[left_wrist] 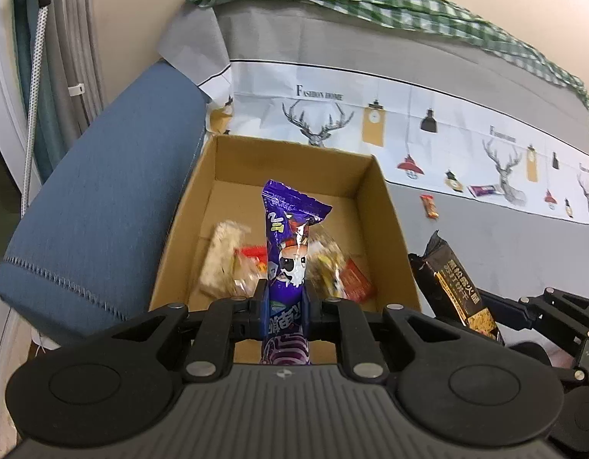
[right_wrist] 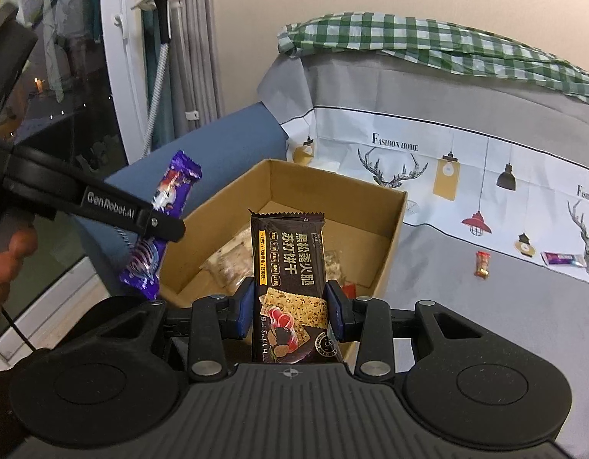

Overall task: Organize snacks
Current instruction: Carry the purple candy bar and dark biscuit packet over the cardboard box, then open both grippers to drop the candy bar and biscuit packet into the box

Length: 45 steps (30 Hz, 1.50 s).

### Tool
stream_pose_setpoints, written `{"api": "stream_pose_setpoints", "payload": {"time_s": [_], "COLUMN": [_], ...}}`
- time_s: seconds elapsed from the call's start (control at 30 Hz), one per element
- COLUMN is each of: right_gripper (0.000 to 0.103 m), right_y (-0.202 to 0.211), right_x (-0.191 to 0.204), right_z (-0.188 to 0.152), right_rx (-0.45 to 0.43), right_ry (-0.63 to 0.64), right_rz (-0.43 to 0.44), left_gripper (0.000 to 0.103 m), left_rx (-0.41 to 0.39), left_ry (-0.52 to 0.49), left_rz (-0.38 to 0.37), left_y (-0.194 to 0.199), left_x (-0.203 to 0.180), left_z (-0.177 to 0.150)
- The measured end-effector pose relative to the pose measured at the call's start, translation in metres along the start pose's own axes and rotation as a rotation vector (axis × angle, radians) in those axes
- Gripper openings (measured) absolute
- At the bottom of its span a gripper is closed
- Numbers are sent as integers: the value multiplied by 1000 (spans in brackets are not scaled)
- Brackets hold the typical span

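Left gripper (left_wrist: 286,306) jaws clamped on purple snack (left_wrist: 288,252), right gripper (right_wrist: 290,308) jaws gripping black cracker pack (right_wrist: 288,267), both ahead over the cardboard box (left_wrist: 394,237); release seemingly near the rim could tip a packet outside.

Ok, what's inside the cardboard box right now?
The cardboard box holds a pale grain bar and red and yellow wrapped snacks; the held purple snack pack covers the middle.
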State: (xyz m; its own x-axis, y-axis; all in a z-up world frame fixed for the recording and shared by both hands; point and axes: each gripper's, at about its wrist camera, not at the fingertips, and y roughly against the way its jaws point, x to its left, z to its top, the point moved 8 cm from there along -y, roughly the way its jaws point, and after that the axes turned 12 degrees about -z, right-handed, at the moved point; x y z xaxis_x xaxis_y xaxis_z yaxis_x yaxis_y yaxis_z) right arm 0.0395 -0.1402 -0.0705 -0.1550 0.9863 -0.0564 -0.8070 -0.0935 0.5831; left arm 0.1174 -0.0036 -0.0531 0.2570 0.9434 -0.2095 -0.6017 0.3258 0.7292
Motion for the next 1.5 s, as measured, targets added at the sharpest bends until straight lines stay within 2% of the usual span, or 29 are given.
{"api": "stream_pose_setpoints", "payload": {"time_s": [0.43,0.77,1.1,1.13,1.17,1.23,1.27,1.33,1.43,1.5], "right_gripper": [40,40,40,40,40,43,48,81,89,93], "right_y": [-94,-154,-195,-198,-202,-208,-209,-207,-188,-173], "right_x": [-11,-22,-24,-24,-24,-22,-21,-22,-22,-18], "right_z": [30,35,30,29,29,28,29,33,39,36], "right_rx": [65,106,142,147,153,167,173,180,151,155], "right_ry": [-55,-81,-76,-74,-73,-73,-80,-99,-108,-86], "right_rz": [-6,-16,-26,-26,-24,-9,3,3,6,13], "left_gripper": [17,17,18,22,31,101,102,103,103,103], "left_rx": [78,178,223,222,212,197,171,114,134,133], "left_ry": [-27,-20,-32,-34,-45,-69,-80,-106,-129,-129], "left_rz": [34,55,101,117,140,186,201,193,173,188], "left_y": [-82,-145,-176,-178,-179,-177,-171,-155,-135,-116], "left_x": [28,50,67,69,72,74,75,70,63,60], "left_z": [43,48,51,51,52,56,59,61,49,34]}}
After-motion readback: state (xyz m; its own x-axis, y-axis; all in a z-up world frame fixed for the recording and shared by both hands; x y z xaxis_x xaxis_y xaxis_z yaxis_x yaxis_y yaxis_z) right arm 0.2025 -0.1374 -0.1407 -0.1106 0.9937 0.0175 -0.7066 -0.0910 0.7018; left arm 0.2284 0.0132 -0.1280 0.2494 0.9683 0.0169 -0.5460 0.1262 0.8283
